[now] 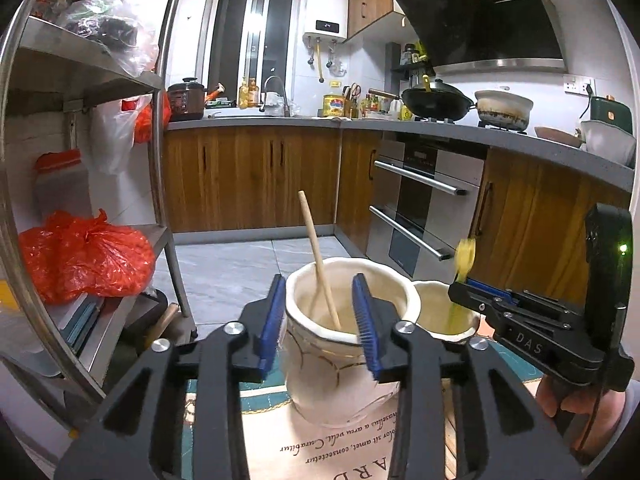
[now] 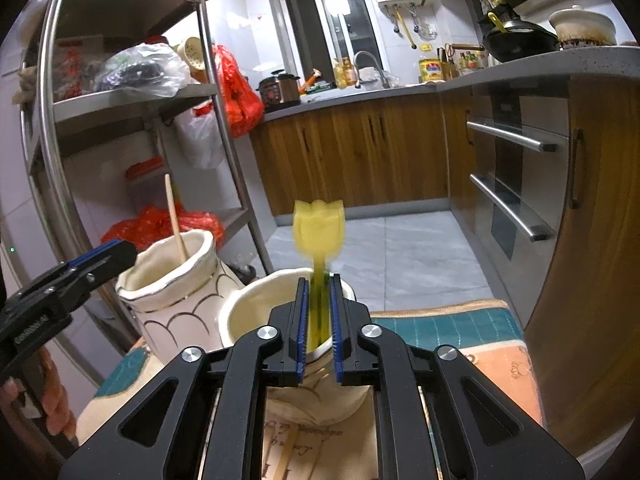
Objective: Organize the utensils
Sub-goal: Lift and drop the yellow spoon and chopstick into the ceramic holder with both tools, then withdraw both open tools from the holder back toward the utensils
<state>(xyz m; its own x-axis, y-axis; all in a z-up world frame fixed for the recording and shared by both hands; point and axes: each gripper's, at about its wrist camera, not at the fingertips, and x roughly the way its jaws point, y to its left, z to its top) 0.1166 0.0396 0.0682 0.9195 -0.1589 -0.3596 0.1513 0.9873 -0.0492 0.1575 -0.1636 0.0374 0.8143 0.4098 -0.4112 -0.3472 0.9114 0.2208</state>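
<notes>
Wooden stick (image 1: pixel 320 260) already stands in left jar (image 1: pixel 340 320). Right gripper (image 2: pixel 319 312), jaws pinching yellow utensil (image 2: pixel 319 232), lowers it into right jar (image 2: pixel 256 320) at 3 o'clock. Left gripper (image 1: pixel 320 312) jaws spread, empty. Release left.

Two pots stand side by side: left pot (image 1: pixel 344 320) holds a stick (image 1: pixel 318 260), right pot (image 2: pixel 276 320) a spatula (image 2: pixel 319 236).

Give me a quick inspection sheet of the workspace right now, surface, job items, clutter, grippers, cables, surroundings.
Surface: printed mat with teal border.
Job's things: two cream jars; left jar holds a wooden stick; yellow utensil stands over the right jar.
Clutter: nothing seen on the mat.
Grippers: left gripper open around the left jar's rim; right gripper closed on the utensil's green stem.
Cables: nothing seen.
Surroundings: steel rack with bags, wood cabinets, oven, wok.
</notes>
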